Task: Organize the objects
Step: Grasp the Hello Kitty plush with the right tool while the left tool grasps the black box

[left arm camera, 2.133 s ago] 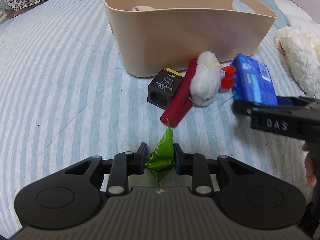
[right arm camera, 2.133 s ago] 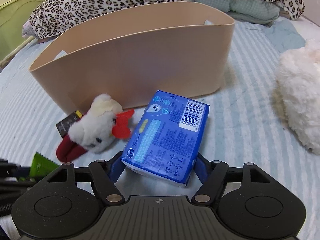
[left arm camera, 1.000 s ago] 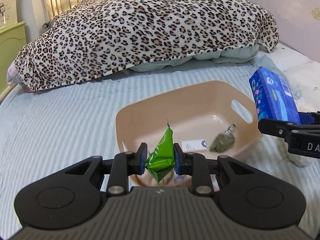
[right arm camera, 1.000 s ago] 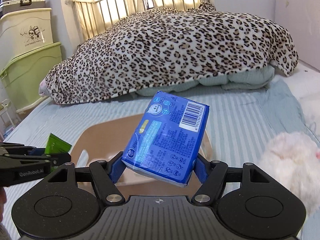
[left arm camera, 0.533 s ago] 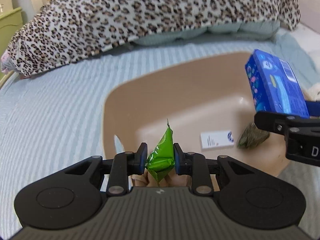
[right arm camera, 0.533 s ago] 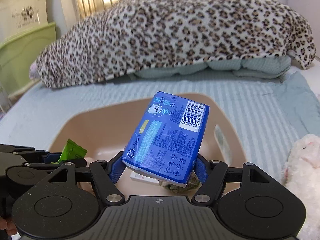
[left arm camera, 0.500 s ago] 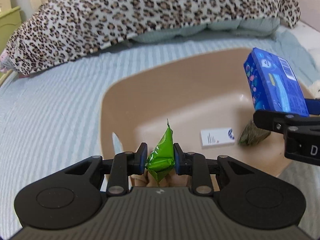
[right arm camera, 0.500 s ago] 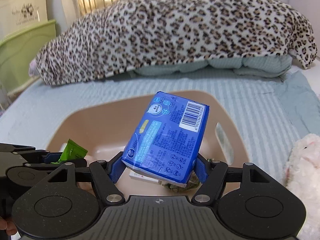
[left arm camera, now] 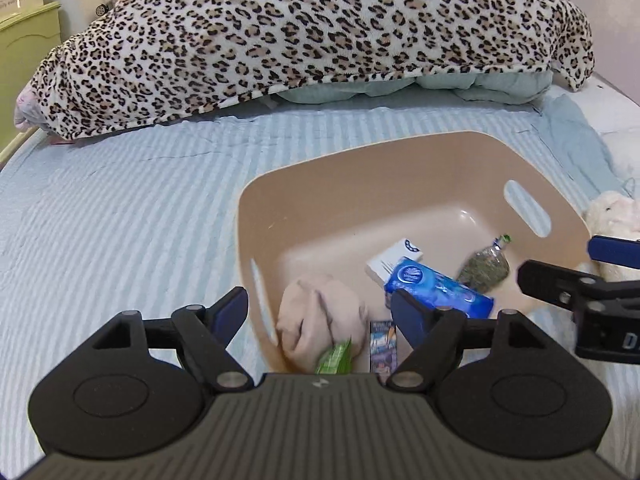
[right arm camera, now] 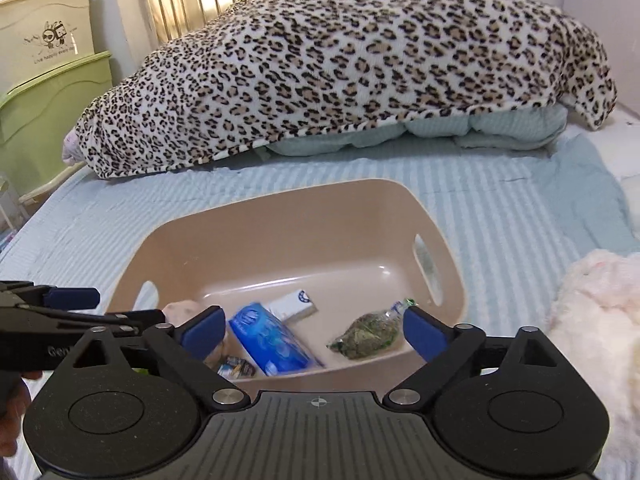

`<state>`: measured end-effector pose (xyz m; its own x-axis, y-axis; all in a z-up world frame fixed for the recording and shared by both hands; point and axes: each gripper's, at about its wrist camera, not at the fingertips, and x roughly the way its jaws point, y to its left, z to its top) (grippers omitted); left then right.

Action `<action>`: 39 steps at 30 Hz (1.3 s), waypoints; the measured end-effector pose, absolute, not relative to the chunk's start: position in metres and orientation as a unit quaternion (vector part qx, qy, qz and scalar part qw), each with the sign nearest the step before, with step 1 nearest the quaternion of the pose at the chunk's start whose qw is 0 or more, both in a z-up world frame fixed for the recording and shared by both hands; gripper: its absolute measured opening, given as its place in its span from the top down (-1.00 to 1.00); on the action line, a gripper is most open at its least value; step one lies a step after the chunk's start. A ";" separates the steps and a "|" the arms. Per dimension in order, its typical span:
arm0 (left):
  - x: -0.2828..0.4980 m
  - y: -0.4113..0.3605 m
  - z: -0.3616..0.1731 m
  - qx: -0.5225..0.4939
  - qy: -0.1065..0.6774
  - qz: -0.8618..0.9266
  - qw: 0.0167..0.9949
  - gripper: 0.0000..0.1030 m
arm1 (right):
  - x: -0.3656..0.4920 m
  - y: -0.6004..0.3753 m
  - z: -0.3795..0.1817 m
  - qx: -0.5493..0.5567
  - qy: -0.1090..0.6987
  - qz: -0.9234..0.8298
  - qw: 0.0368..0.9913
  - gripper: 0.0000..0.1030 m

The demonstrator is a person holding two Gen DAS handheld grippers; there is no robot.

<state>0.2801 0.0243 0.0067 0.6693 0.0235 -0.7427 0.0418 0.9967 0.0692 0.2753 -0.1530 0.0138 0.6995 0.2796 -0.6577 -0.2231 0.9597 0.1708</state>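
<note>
A beige plastic basket [left arm camera: 448, 148] [right arm camera: 280, 204] stands on the striped bed. Inside lie the blue tissue pack [left arm camera: 438, 286] [right arm camera: 268, 338], the green packet [left arm camera: 334, 358], a beige cloth [left arm camera: 320, 316], a white box [left arm camera: 394, 262] [right arm camera: 292, 304], a bag of dried herbs [left arm camera: 484, 266] [right arm camera: 368, 334] and a small card [left arm camera: 382, 346] [right arm camera: 236, 366]. My left gripper [left arm camera: 320, 312] is open and empty above the basket's near left. My right gripper [right arm camera: 316, 328] is open and empty above the basket; it also shows in the left wrist view [left arm camera: 576, 280].
A leopard-print blanket [left arm camera: 304, 28] [right arm camera: 352, 68] is heaped at the far end of the bed. A white plush toy [right arm camera: 600, 320] [left arm camera: 612, 212] lies right of the basket. Green and cream storage boxes [right arm camera: 44, 92] stand at the far left.
Both grippers have opened. The green packet and the blue tissue pack have dropped from them into the basket.
</note>
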 end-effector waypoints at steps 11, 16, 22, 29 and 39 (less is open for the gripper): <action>0.231 0.037 -0.008 0.074 0.428 0.007 0.901 -0.58 | 0.228 -0.156 -0.006 0.036 0.420 0.134 0.897 -1.00; 0.225 0.048 -0.025 0.071 0.448 0.016 0.891 -0.58 | 0.220 -0.146 -0.032 0.051 0.451 0.137 0.881 -1.00; 0.226 0.061 -0.043 0.069 0.463 0.025 0.883 -0.58 | 0.225 -0.136 -0.058 0.092 0.473 0.140 0.865 -0.99; 0.237 0.069 -0.059 0.061 0.471 0.021 0.880 -0.58 | 0.241 -0.127 -0.081 0.142 0.493 0.154 0.844 -0.80; 0.251 0.077 -0.076 0.037 0.481 0.015 0.876 -0.58 | 0.259 -0.110 -0.094 0.147 0.499 0.171 0.837 -0.41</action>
<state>0.2505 0.0768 -0.0759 0.5374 0.0613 -0.8411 0.0102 0.9968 0.0791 0.2588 -0.1096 -0.0936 0.4446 0.4316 -0.7849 -0.1394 0.8989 0.4154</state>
